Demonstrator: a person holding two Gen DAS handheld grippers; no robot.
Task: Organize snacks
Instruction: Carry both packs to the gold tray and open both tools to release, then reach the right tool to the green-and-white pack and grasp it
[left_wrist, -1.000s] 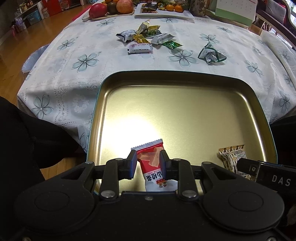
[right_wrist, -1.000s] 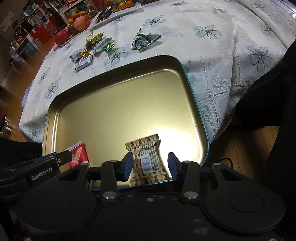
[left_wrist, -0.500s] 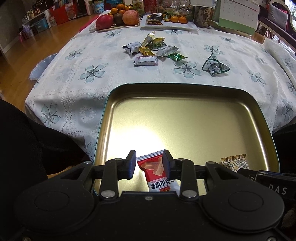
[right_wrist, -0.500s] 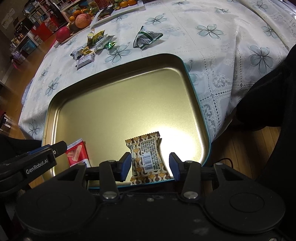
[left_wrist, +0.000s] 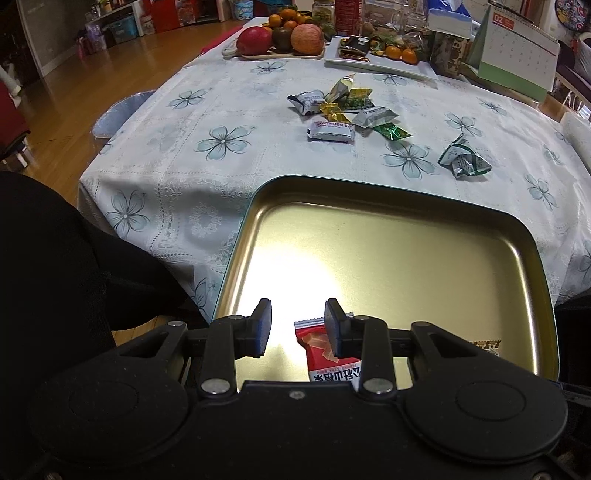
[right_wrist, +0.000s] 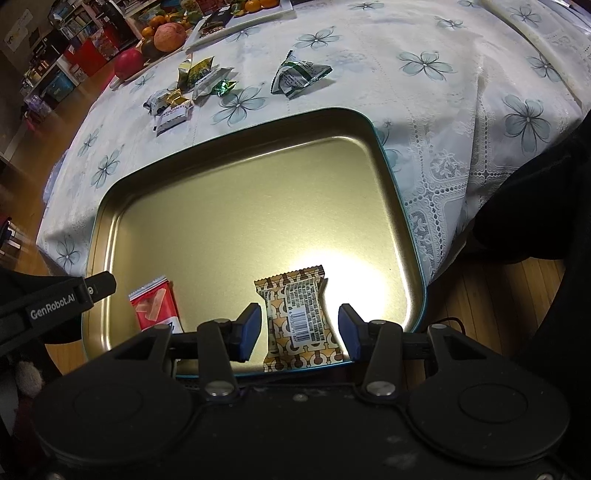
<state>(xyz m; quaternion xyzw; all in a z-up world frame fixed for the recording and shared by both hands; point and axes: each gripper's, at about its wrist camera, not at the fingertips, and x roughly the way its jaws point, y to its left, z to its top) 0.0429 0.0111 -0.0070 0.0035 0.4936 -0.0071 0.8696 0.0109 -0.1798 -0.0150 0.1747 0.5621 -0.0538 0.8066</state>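
Observation:
A gold metal tray (left_wrist: 369, 236) (right_wrist: 240, 206) sits at the near edge of the flowered tablecloth. A red snack packet (left_wrist: 325, 354) (right_wrist: 155, 306) lies flat in its near left corner. My left gripper (left_wrist: 297, 325) hovers over it, open, and its right finger overlaps the packet in the view without pinching it. A brown patterned packet (right_wrist: 299, 317) (left_wrist: 484, 345) lies at the tray's near edge. My right gripper (right_wrist: 299, 326) straddles that packet, open, with a gap on each side. Several loose snacks (left_wrist: 343, 110) (right_wrist: 184, 92) and a green-white packet (left_wrist: 463, 160) (right_wrist: 299, 74) lie on the cloth beyond the tray.
At the far end stand a fruit plate (left_wrist: 280, 37), a white dish with oranges (left_wrist: 380, 61) and a desk calendar (left_wrist: 513, 48). A person's dark clothing (left_wrist: 55, 258) (right_wrist: 535, 203) flanks the tray on both sides. The table edge drops to wooden floor on the left.
My left jaws spread and let go of the red packet, which now lies in the tray, and the view tipped up toward the table. The right jaws widened a little around the brown packet.

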